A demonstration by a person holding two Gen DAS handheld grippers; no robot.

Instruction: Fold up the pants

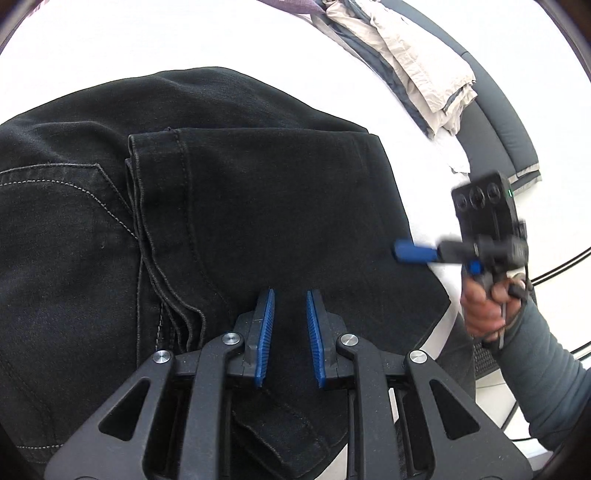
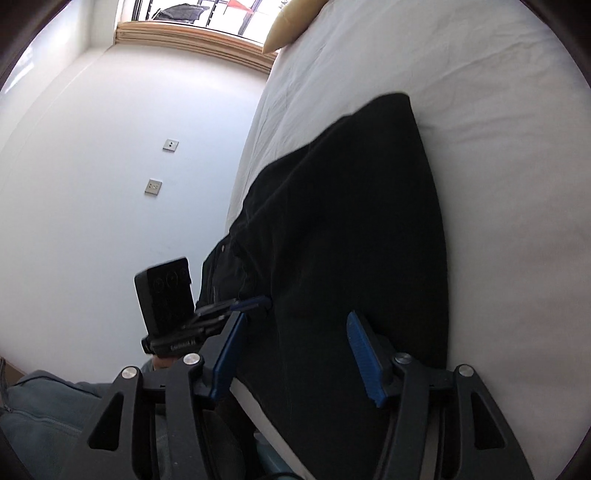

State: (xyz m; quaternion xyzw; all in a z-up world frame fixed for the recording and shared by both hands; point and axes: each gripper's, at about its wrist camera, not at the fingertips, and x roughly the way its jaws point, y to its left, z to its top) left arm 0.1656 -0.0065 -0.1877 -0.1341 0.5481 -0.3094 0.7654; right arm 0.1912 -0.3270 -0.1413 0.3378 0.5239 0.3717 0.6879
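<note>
On bed [image 1: 129, 33] | black pants [image 1: 258, 206] folded | 2 claws empty

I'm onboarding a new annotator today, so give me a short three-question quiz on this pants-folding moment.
1. True or false: the black pants lie on a white bed.
2. What lies at the bed's far edge in the left wrist view? A) towels B) a beige and grey garment C) shoes
3. Is cloth pinched between the left tool's pads?

Key:
1. True
2. B, the beige and grey garment
3. No; a gap shows between the pads.
</note>
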